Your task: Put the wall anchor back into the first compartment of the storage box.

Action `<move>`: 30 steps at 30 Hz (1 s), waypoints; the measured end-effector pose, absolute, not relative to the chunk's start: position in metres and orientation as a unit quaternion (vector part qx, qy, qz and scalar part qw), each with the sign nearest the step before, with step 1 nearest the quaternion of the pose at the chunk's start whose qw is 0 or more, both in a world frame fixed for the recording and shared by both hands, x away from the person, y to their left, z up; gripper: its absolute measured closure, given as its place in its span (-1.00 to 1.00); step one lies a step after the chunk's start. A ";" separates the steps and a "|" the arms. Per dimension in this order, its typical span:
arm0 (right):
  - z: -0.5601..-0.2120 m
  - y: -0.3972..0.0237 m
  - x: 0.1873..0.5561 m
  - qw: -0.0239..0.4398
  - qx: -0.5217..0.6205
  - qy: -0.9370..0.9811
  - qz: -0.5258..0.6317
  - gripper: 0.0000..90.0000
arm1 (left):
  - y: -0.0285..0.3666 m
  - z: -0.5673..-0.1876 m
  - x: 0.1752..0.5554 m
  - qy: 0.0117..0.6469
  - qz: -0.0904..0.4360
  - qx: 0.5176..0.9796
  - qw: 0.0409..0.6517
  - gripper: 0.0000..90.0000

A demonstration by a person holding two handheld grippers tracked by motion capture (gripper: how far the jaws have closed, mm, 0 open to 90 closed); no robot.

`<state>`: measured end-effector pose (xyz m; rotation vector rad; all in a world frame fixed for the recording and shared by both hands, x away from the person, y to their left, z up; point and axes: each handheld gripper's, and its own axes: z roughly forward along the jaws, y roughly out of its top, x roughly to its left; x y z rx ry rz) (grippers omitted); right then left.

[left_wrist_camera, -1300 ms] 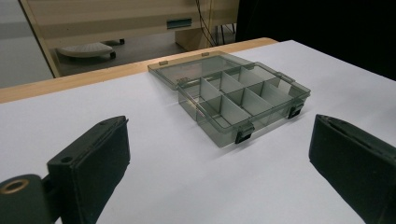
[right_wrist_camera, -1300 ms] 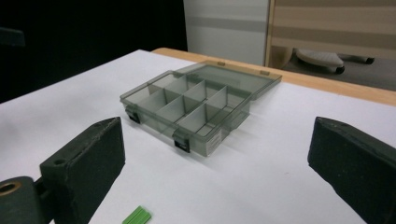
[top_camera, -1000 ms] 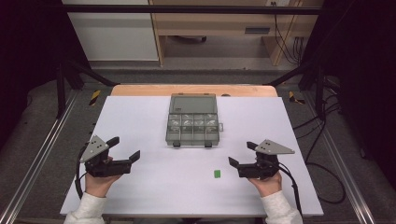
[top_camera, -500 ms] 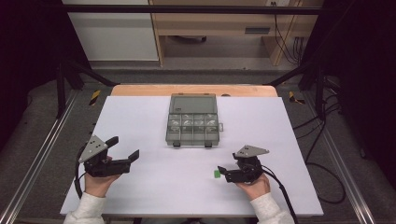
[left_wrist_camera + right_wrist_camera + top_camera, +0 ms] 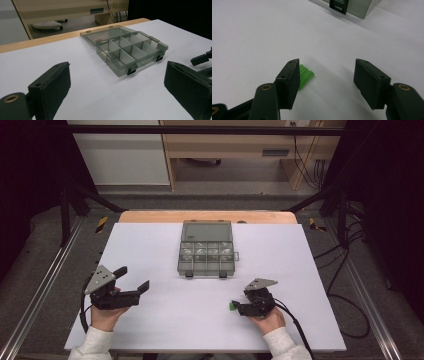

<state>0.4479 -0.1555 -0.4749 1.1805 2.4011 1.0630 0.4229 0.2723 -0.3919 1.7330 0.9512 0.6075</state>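
Risk was plain: my right gripper (image 5: 327,82), closing but not yet pinching, had the green chip (image 5: 305,76) against one jaw, so it could skid away.

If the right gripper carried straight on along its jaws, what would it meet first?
Probably the small green piece lying on the white table, just ahead by the right gripper's one jaw; its jaws have been closing but nothing is clamped. Beyond stands the compartment box.
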 end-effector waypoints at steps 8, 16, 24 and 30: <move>-0.478 -0.152 0.448 0.124 0.400 0.835 0.356 0.00 | 0.271 -0.392 0.423 0.394 0.253 0.721 0.511 -0.84; -0.476 -0.150 0.447 0.109 0.416 0.829 0.358 0.17 | 0.270 -0.392 0.422 0.393 0.257 0.722 0.507 -0.83; -0.475 -0.148 0.446 0.105 0.414 0.834 0.349 0.33 | 0.270 -0.393 0.422 0.393 0.256 0.723 0.508 -0.83; -0.472 -0.147 0.445 0.090 0.421 0.835 0.344 0.48 | 0.270 -0.393 0.422 0.392 0.256 0.723 0.508 -0.82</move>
